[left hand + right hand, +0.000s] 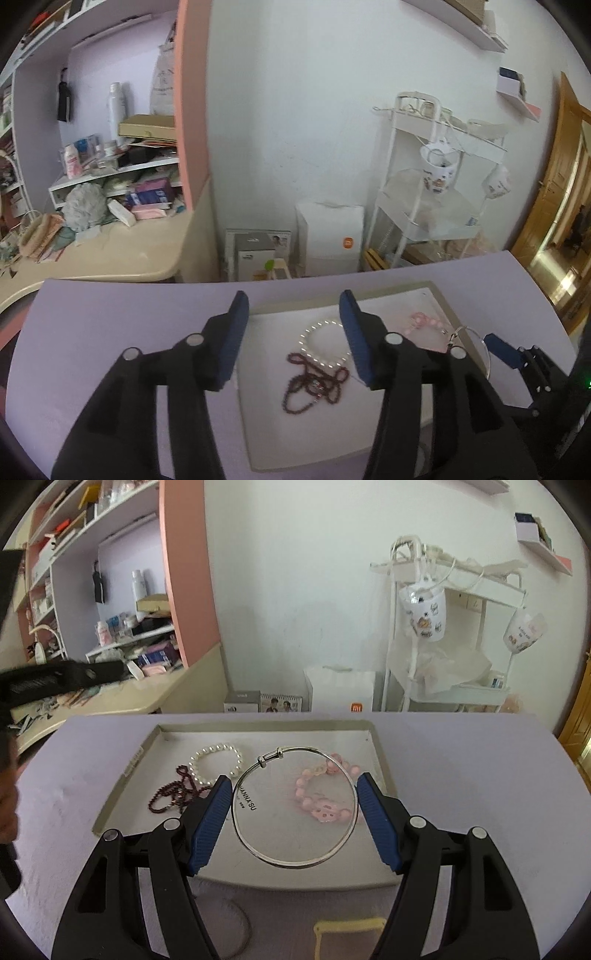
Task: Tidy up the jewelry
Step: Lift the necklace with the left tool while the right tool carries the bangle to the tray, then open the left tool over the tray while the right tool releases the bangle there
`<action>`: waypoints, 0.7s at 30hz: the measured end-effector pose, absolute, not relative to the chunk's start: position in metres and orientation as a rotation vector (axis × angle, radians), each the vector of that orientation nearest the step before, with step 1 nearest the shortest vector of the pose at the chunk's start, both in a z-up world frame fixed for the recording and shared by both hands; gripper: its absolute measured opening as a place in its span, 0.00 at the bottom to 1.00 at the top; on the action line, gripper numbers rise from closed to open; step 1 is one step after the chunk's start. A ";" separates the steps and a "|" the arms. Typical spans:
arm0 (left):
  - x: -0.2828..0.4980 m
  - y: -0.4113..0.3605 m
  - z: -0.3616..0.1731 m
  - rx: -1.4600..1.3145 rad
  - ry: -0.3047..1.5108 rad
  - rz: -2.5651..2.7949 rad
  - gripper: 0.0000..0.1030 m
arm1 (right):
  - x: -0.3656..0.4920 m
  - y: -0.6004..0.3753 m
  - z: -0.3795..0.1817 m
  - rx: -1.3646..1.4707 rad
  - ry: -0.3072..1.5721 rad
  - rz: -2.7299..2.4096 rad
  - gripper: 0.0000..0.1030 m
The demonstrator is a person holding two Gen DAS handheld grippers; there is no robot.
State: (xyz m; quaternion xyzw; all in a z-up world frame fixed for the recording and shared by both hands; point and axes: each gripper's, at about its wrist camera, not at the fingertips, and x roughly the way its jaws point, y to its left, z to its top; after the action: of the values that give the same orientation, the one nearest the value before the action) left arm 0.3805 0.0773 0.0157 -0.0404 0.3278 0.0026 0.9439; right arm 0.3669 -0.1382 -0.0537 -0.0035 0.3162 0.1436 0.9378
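A shallow grey tray [376, 746] lies on the lilac table. In it are a white pearl bracelet [214, 755], a dark red bead necklace [173, 794] and a pink bead bracelet [325, 794]. My right gripper [293, 805] is shut on a thin silver bangle [258, 843], holding it by its sides above the tray. My left gripper [293, 332] is open and empty, held over the tray [314, 443] above the pearl bracelet [306, 339] and the dark necklace [314, 384]. The bangle [480, 339] and the right gripper show at the right in the left wrist view.
A yellow frame-like piece [347, 928] and a thin brown loop [243, 923] lie on the table in front of the tray. A cluttered desk [110, 254] stands at the left and a white trolley [424, 184] at the right behind the table.
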 end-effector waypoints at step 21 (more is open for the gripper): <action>0.382 0.100 0.023 -0.122 0.632 0.082 0.70 | 0.389 -0.138 -0.066 0.002 0.711 0.294 0.76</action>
State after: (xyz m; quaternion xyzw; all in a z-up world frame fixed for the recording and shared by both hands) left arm 0.3819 0.1000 0.0231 -0.0598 0.3106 0.0402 0.9478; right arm 0.3887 -0.1376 -0.0661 0.0012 0.3469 0.1432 0.9269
